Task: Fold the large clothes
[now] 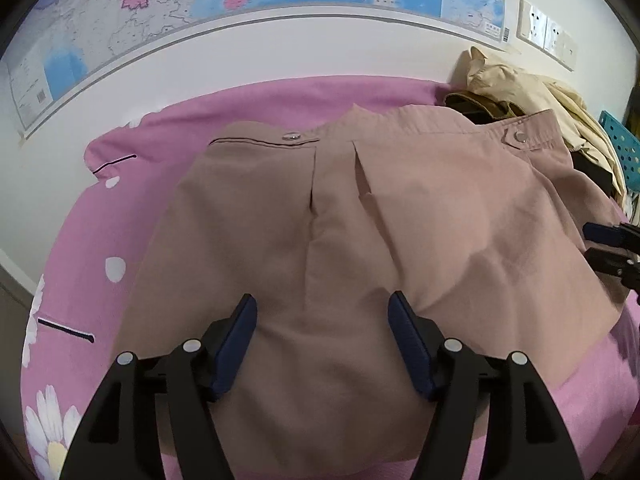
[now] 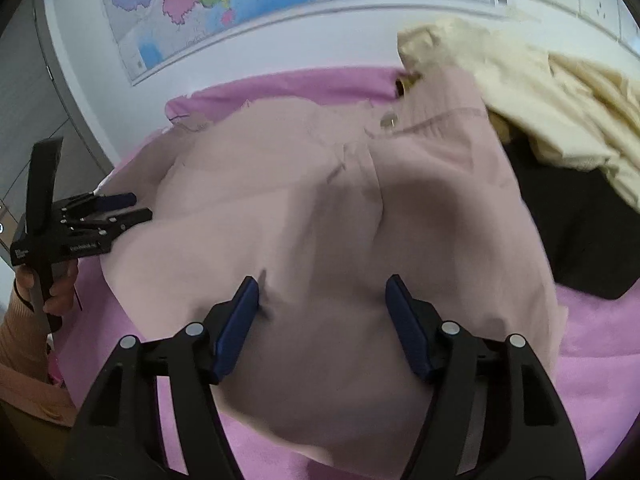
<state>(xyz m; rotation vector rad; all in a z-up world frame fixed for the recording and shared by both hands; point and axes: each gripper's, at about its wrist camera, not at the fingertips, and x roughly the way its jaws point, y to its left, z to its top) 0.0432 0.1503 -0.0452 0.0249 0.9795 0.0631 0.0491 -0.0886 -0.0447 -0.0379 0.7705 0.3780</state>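
A dusty-pink garment (image 1: 360, 240) with snap buttons lies spread on the pink sheet (image 1: 80, 280); it also shows in the right wrist view (image 2: 340, 220). My left gripper (image 1: 322, 312) is open, its blue pads just above the garment's near part. My right gripper (image 2: 322, 292) is open too, over the garment's near right part. The right gripper shows at the right edge of the left wrist view (image 1: 592, 242). The left gripper shows in the right wrist view (image 2: 140, 206) at the garment's left edge, with its jaws looking nearly together from the side.
A cream garment (image 2: 540, 92) and a dark one (image 2: 580, 232) are piled at the back right. A blue perforated crate (image 1: 624, 148) stands to the right. A wall map (image 1: 240, 0) and sockets (image 1: 548, 32) are behind the bed.
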